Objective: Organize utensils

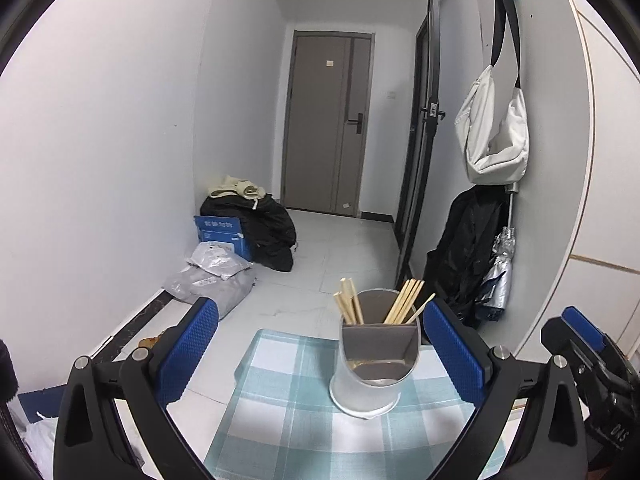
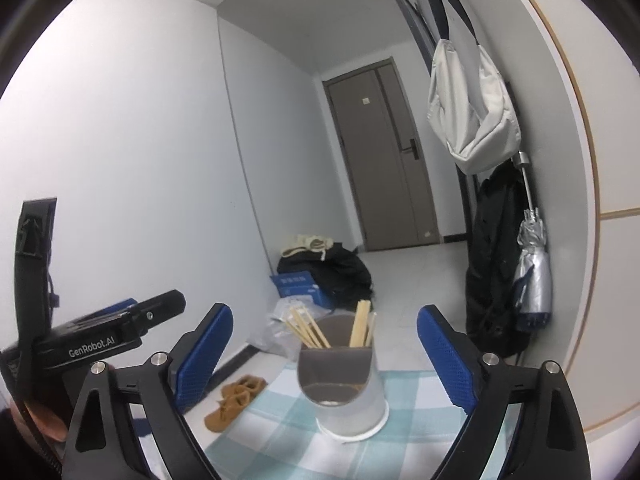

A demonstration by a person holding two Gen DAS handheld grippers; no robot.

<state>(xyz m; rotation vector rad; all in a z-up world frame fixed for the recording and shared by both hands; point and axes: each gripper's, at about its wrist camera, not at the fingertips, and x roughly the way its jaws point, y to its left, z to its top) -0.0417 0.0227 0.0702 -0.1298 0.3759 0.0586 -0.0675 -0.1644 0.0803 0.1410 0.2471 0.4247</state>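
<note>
A: Steel holder (image 1: pixel 374 364), round, 3 compartments inside, upright on the checked teal mat (image 1: pixel 280 412) on the desk.

B: Chopsticks?

A: Wooden chopsticks (image 1: pixel 404 304) in 2 bunches, both in the rear compartments, tips leaning outward. Front compartment (image 2: pixel 332 394) looks bare apart from a reflection; can't tell more.

B: Left claw (image 1: pixel 320 352)?

A: Wide apart, nothing gripped. Blue pads (image 1: pixel 188 356) stand either side of the holder, nearer the camera than it, not touching.

B: Right claw (image 2: pixel 326 360)?

A: Same, spread wide, empty. Holder sits between and beyond its fingers (image 2: pixel 446 360), no contact. Left claw's body shows at the left edge of the right wrist view.

B: Background?

A: Tan slippers (image 2: pixel 234 400) on the floor beside the desk, blue box (image 1: pixel 220 234), dark clothes pile (image 1: pixel 264 228), white bag (image 1: pixel 494 132) hanging on the wall, folded umbrella (image 2: pixel 532 264), grey door (image 1: pixel 328 120).
</note>
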